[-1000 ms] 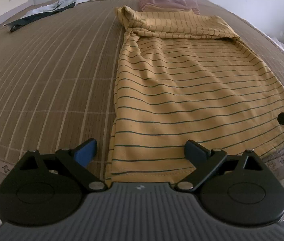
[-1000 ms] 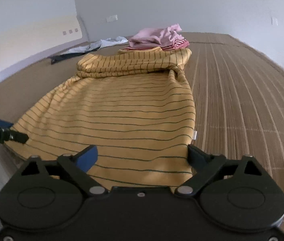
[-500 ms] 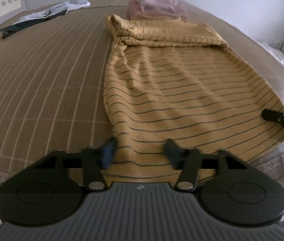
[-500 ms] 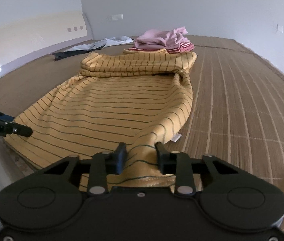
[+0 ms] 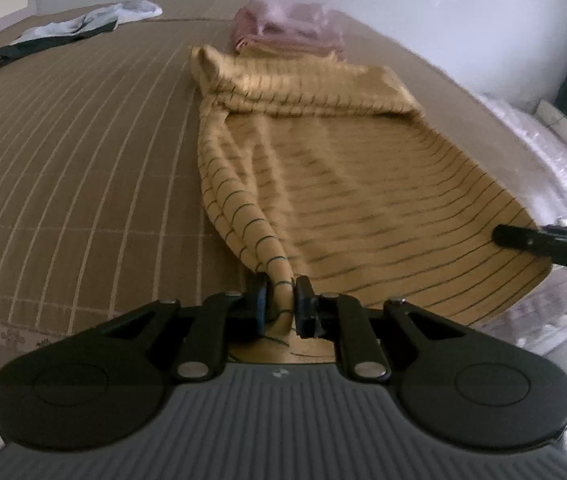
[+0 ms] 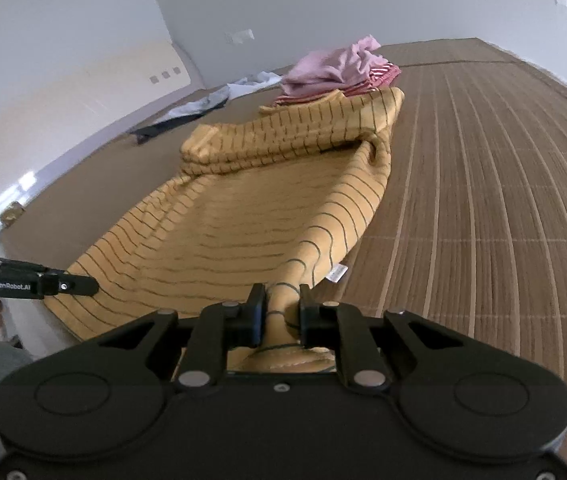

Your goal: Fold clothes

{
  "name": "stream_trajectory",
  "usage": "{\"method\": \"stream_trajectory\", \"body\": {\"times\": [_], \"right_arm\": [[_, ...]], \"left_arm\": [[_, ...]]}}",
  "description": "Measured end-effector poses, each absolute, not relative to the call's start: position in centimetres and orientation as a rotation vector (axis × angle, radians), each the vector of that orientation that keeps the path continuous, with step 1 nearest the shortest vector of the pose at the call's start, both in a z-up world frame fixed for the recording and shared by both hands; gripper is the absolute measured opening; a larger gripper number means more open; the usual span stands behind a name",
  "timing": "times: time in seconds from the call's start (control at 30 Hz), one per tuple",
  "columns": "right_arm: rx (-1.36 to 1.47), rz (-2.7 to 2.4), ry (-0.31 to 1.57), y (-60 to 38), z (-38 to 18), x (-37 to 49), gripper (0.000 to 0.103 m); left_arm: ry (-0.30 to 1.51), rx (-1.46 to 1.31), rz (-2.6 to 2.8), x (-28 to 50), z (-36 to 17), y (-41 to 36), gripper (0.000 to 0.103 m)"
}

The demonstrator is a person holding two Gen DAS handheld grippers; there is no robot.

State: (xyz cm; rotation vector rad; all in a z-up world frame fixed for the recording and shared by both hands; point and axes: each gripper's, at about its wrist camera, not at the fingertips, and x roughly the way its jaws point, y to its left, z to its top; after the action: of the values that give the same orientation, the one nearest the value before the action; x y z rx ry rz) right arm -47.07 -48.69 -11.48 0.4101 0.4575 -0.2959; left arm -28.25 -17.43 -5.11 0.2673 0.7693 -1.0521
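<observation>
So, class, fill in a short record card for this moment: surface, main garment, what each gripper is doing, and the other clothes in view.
surface: brown striped woven mat
main garment: mustard-yellow shirt with thin dark stripes, far end folded over
left gripper: shut on the shirt's near left hem corner
right gripper: shut on the near right hem corner
other clothes: crumpled pink garment pile beyond the shirt; white and dark garment far left
</observation>
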Motion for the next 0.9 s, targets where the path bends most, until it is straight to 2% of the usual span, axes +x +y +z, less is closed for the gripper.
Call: {"method": "stream_trajectory", "body": {"times": [0.27,0.5,0.63,0.67,0.7,0.73,0.8,0.83,0.87,0.9], "right_arm": [[0.493,-0.182,0.391,-49.2,-7.9,-50.2,0.017],[0.488,-0.122,0.249,-50.9,-4.0,-50.3,0.012],[0.378,-0.236,0.311,-52.0,-4.2,-48.2,0.013],[0.374,-0.242,0.331,-52.3,-4.5,-47.9,0.014],[0.383,-0.243,0.352,-52.4,-4.9,-47.7,0.023],[0.389,-0.252,0.371,-52.5,-5.4,-47.6,0.037],[0.377,-0.271,0.412,-52.3,-6.4,-47.5,0.045],[0.367,-0.281,0.433,-52.1,-6.8,-47.4,0.046],[0.358,-0.293,0.455,-52.0,-7.2,-47.4,0.048],[0.352,-0.301,0.477,-51.8,-7.6,-47.5,0.057]], "left_arm": [[0.727,0.114,-1.154,-28.6,-1.0,-13.8,0.014],[0.591,0.199,-1.171,-28.0,3.2,-15.4,0.014],[0.6,0.244,-1.158,-27.0,3.0,-16.7,0.014],[0.608,0.251,-1.15,-26.8,2.7,-16.9,0.014],[0.623,0.255,-1.139,-26.5,2.2,-16.9,0.014],[0.639,0.258,-1.128,-26.3,1.8,-16.9,0.015],[0.679,0.264,-1.116,-25.7,0.7,-16.8,0.015],[0.705,0.267,-1.116,-25.4,0.2,-16.7,0.018],[0.713,0.289,-1.11,-25.6,-0.2,-16.7,0.026],[0.72,0.312,-1.103,-25.7,-0.6,-16.7,0.031]]}}
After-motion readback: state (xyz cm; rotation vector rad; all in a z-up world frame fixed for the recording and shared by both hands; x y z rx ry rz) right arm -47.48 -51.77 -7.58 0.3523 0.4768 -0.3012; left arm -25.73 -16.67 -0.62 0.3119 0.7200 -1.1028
